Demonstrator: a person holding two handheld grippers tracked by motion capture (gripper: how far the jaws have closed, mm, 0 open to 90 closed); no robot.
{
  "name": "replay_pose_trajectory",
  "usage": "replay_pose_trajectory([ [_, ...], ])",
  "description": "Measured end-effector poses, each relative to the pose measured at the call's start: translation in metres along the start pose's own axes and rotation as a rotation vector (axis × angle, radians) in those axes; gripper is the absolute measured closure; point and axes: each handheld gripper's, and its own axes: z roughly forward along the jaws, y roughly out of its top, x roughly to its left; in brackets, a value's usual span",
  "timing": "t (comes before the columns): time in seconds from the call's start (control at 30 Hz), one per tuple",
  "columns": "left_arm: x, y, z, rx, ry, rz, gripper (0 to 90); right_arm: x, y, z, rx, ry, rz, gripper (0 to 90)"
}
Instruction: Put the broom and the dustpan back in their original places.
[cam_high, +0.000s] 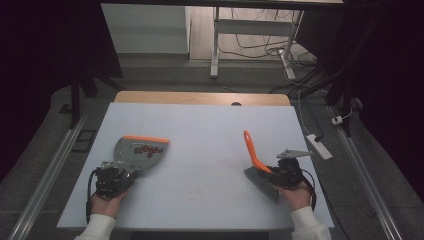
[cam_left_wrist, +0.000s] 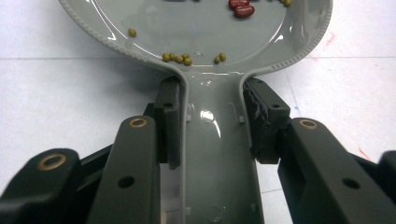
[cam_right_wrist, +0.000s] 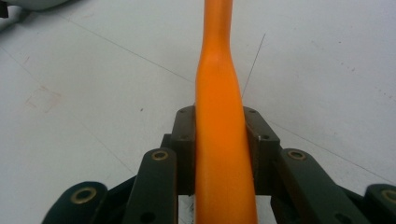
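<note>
A grey dustpan (cam_high: 139, 152) with an orange front lip rests on the white table (cam_high: 200, 125), left of centre. My left gripper (cam_high: 113, 179) is shut on its handle (cam_left_wrist: 212, 154), both pads pressed against the sides. Several small green beans (cam_left_wrist: 177, 58) and a couple of red beans (cam_left_wrist: 243, 8) lie in the pan. Right of centre, my right gripper (cam_high: 286, 174) is shut on the orange handle (cam_right_wrist: 223, 140) of a hand brush (cam_high: 257, 160). Its grey bristles (cam_high: 262, 182) touch the table and the handle slants up and away.
A wooden strip (cam_high: 200, 97) borders the table's far edge. A white power strip (cam_high: 320, 146) and cables lie on the floor to the right. A metal desk frame (cam_high: 250, 45) stands beyond the table. Faint red marks dot the tabletop.
</note>
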Motion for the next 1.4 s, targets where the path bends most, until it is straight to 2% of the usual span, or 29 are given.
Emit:
replay_pose_trajectory([
  [0.3,-0.005,-0.001,0.002,0.005,0.013,0.003,61.5,-0.008,0.0,0.001,0.009,-0.012,0.014,68.4],
  [0.4,-0.003,-0.001,0.001,0.003,-0.002,0.006,60.4,-0.009,0.001,0.002,0.023,-0.025,0.013,67.3],
  [0.6,-0.003,-0.001,-0.004,-0.012,0.009,0.019,46.9,-0.015,0.001,0.006,0.057,-0.055,0.018,61.4],
  [0.7,-0.002,-0.002,-0.007,-0.015,0.006,0.03,43.0,-0.016,0.001,0.008,0.062,-0.065,0.022,59.8],
  [0.93,0.001,-0.003,-0.011,-0.009,-0.035,0.058,37.8,-0.019,0.0,0.01,0.076,-0.097,0.026,54.2],
  [1.1,0.004,-0.003,-0.019,-0.033,-0.038,0.09,34.3,-0.022,0.0,0.014,0.088,-0.115,0.032,49.8],
  [1.27,0.009,-0.003,-0.025,-0.056,-0.086,0.117,30.6,-0.025,-0.001,0.017,0.111,-0.135,0.039,45.0],
  [1.4,0.01,-0.002,-0.027,-0.064,-0.086,0.127,28.2,-0.027,-0.001,0.019,0.123,-0.149,0.05,43.2],
])
